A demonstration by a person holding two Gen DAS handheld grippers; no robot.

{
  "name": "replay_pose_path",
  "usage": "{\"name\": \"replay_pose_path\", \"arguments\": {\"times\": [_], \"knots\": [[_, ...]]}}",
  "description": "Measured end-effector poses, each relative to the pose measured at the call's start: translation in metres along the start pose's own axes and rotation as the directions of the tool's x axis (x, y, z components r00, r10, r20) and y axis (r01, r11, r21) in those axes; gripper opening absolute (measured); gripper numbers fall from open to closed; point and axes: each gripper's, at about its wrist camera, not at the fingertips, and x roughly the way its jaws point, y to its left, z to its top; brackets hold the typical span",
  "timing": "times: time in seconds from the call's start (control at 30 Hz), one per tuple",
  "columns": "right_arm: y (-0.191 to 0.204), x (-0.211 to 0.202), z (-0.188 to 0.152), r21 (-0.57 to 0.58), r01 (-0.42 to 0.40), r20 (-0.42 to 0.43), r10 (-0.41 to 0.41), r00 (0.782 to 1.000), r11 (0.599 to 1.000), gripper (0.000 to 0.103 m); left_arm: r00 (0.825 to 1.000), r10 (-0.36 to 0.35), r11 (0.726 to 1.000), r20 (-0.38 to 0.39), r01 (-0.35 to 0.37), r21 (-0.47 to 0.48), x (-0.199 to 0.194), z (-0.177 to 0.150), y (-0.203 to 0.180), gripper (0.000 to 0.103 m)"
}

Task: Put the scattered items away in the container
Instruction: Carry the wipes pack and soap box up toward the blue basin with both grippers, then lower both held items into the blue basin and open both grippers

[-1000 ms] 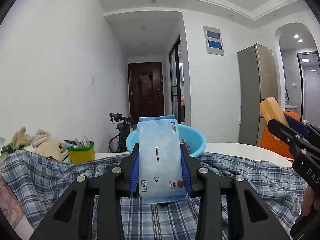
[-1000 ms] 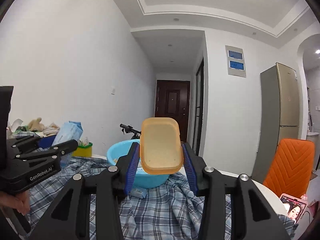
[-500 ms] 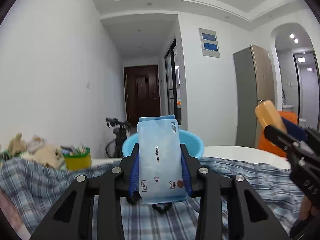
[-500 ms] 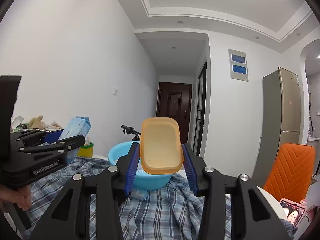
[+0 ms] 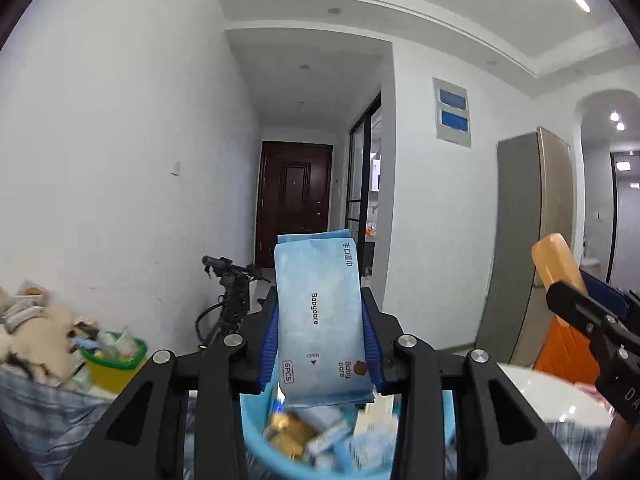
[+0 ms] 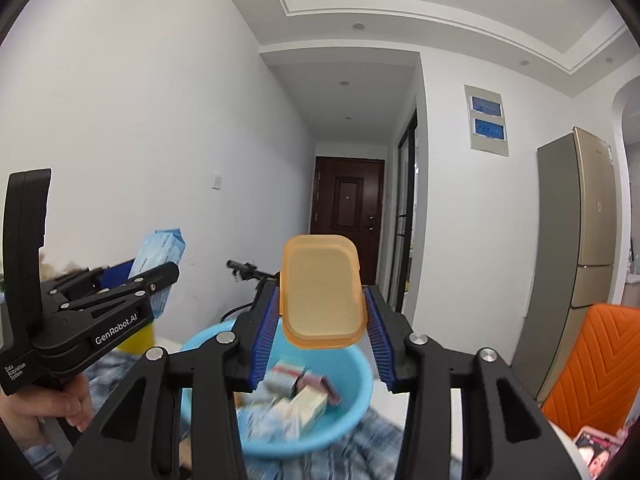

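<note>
A round light-blue plastic basin (image 6: 352,396) is sitting on a surface draped in blue-and-white checked cloth (image 6: 360,460), already holding a jumble of small cartons and packets, as two hand-held black tongs are hovering over it side by side. The right tongs (image 6: 322,316) are clamping a translucent orange plastic lid-shaped tray (image 6: 320,292) upright between blue ribbed pads, directly above the basin's far rim. The left tongs (image 5: 320,340) are gripping a pale-blue flat pack of wet wipes (image 5: 320,320), also upright, its lower edge hanging just above the basin's contents.

The step in hand appears to be the drop-off: both items are poised over the container. The next move likely calls for lowering each a little and spreading the tongs so the pack and tray are falling inside the rim rather than tipping onto the cloth.

The wipes pack is reading "Babycare", "Baby care", "OPEN" with an arrow, "6PCS", plus Chinese characters near the top. The left tool's side, seen from the right wrist, is reading "GenRobot.AI" and "Data Acquisition System". Lettering on the cartons is too blurred to read.
</note>
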Motion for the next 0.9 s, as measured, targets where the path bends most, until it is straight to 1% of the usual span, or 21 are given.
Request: {"name": "replay_pose_path", "arguments": {"times": [0.07, 0.17, 0.27, 0.3, 0.33, 0.4, 0.47, 0.5, 0.57, 0.63, 0.77, 0.9], "knots": [[-0.002, 0.020, 0.007, 0.007, 0.007, -0.013, -0.007, 1.000, 1.000, 0.042, 1.000, 0.018, 0.999, 0.004, -0.018, 0.033, 0.016, 0.007, -0.004, 0.039], [-0.003, 0.046, 0.016, 0.009, 0.031, -0.030, -0.031, 0.999, 0.999, 0.042, 0.999, 0.026, 0.994, -0.024, -0.024, 0.104, 0.043, 0.019, -0.013, 0.039], [0.000, 0.070, 0.024, -0.002, 0.053, -0.054, -0.053, 0.997, 0.999, 0.042, 0.994, 0.033, 0.991, -0.101, -0.020, 0.132, 0.068, 0.029, -0.015, 0.039], [0.002, 0.077, 0.026, -0.018, 0.060, -0.068, -0.061, 0.996, 0.998, 0.042, 0.990, 0.045, 0.991, -0.136, -0.027, 0.130, 0.076, 0.034, -0.015, 0.039], [0.005, 0.085, 0.028, -0.045, 0.073, -0.088, -0.077, 0.993, 0.996, 0.042, 0.987, 0.054, 0.992, -0.149, -0.035, 0.123, 0.080, 0.038, -0.013, 0.039], [0.011, 0.097, 0.033, -0.095, 0.086, -0.136, -0.099, 0.986, 0.992, 0.042, 0.986, 0.052, 0.997, -0.159, -0.042, 0.070, 0.082, 0.051, -0.008, 0.039], [0.009, 0.103, 0.041, -0.081, 0.092, -0.166, -0.104, 0.981, 0.992, 0.041, 0.988, 0.046, 0.998, -0.147, -0.040, 0.045, 0.078, 0.061, -0.009, 0.039], [0.008, 0.103, 0.045, -0.062, 0.093, -0.169, -0.102, 0.980, 0.994, 0.041, 0.989, 0.039, 0.998, -0.143, -0.032, 0.050, 0.076, 0.065, -0.011, 0.039], [0.007, 0.099, 0.053, -0.034, 0.095, -0.156, -0.099, 0.983, 0.995, 0.041, 0.991, 0.031, 0.997, -0.131, -0.021, 0.079, 0.072, 0.071, -0.016, 0.039], [0.008, 0.098, 0.061, -0.035, 0.089, -0.145, -0.093, 0.985, 0.995, 0.042, 0.992, 0.027, 0.995, -0.126, -0.015, 0.094, 0.069, 0.076, -0.018, 0.039], [0.010, 0.095, 0.072, -0.034, 0.087, -0.130, -0.090, 0.987, 0.996, 0.042, 0.993, 0.002, 0.999, -0.114, 0.003, 0.039, 0.061, 0.085, -0.012, 0.039], [0.007, 0.095, 0.085, -0.033, 0.084, -0.121, -0.087, 0.989, 0.996, 0.042, 0.992, -0.051, 0.999, -0.119, 0.050, -0.014, 0.056, 0.097, -0.008, 0.039]]}}
